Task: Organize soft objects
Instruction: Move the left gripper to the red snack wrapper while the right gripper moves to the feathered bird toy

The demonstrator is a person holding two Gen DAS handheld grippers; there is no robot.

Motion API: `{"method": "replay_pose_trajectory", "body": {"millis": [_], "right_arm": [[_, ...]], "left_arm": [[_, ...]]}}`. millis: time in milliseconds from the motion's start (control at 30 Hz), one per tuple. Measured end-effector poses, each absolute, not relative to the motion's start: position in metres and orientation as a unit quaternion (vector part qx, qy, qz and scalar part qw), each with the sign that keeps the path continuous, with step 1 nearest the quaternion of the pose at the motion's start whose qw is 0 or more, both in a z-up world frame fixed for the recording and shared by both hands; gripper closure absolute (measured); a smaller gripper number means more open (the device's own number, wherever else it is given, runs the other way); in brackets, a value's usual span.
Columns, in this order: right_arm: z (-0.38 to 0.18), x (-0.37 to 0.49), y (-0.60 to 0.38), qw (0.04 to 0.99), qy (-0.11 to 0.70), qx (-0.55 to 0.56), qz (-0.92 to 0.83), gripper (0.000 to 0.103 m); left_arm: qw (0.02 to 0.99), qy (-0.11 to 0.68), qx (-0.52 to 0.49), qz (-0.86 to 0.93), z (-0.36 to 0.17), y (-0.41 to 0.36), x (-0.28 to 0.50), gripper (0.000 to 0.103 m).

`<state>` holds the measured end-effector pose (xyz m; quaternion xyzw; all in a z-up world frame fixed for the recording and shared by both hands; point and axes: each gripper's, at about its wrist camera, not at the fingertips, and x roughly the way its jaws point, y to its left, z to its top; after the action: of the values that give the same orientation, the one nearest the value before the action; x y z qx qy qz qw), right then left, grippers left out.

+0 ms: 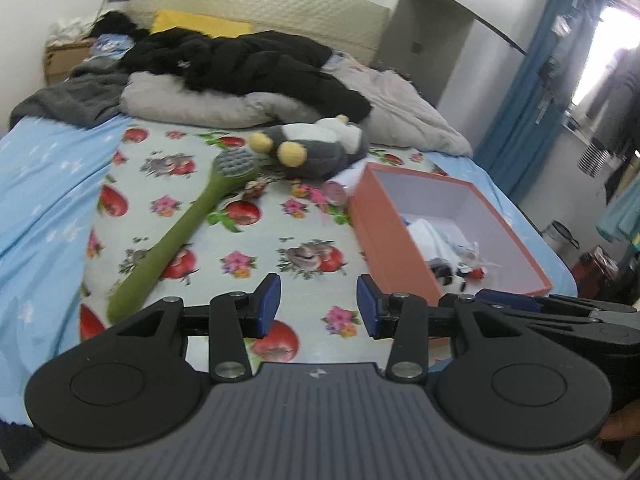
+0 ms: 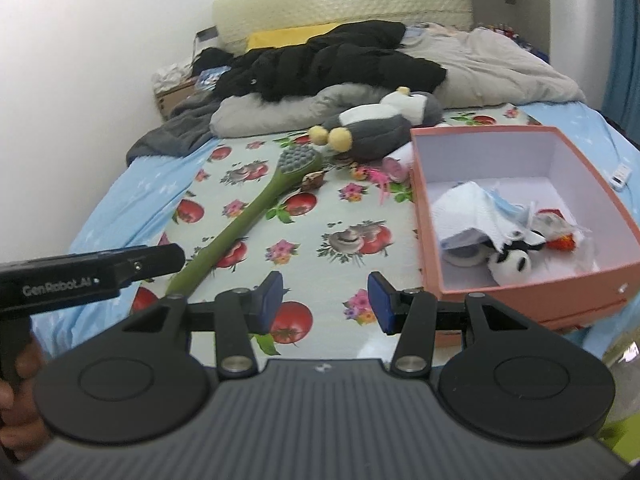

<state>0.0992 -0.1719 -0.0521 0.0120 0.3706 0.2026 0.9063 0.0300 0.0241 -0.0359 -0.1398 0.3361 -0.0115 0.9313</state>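
Left wrist: both claws gape empty; long felted green brush [image 1: 180, 236], smooth pink box [image 1: 394, 248].

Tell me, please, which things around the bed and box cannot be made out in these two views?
- Left wrist view: the box contents are mostly hidden by its near wall.
- Right wrist view: the toy under the white cloth is half covered.
- Both views: the small pink items beside the box are too blurred to identify.
- Green brush: its handle end is blurred.

Right gripper [image 2: 325, 300] jaws apart and empty over fruit-print sheet [image 2: 320, 216], green plush brush [image 2: 248, 220] left, grey plush toy [image 2: 384, 124] far, pink box [image 2: 432, 224] right
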Motion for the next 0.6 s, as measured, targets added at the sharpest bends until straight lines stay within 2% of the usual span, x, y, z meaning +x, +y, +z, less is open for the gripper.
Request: {"method": "replay_pose_trajectory", "body": {"millis": [267, 600], "right_arm": [[-0.067, 0.129, -0.149, 0.900, 0.384, 0.008, 0.204, 0.053], [-0.096, 0.204, -0.125, 0.897, 0.399, 0.002, 0.193, 0.053]], "left_arm": [[0.925, 0.344, -0.160, 0.000, -0.059, 0.050, 0.056, 0.055], [0.925, 0.344, -0.161, -0.005, -0.100, 0.070, 0.146, 0.055]]}}
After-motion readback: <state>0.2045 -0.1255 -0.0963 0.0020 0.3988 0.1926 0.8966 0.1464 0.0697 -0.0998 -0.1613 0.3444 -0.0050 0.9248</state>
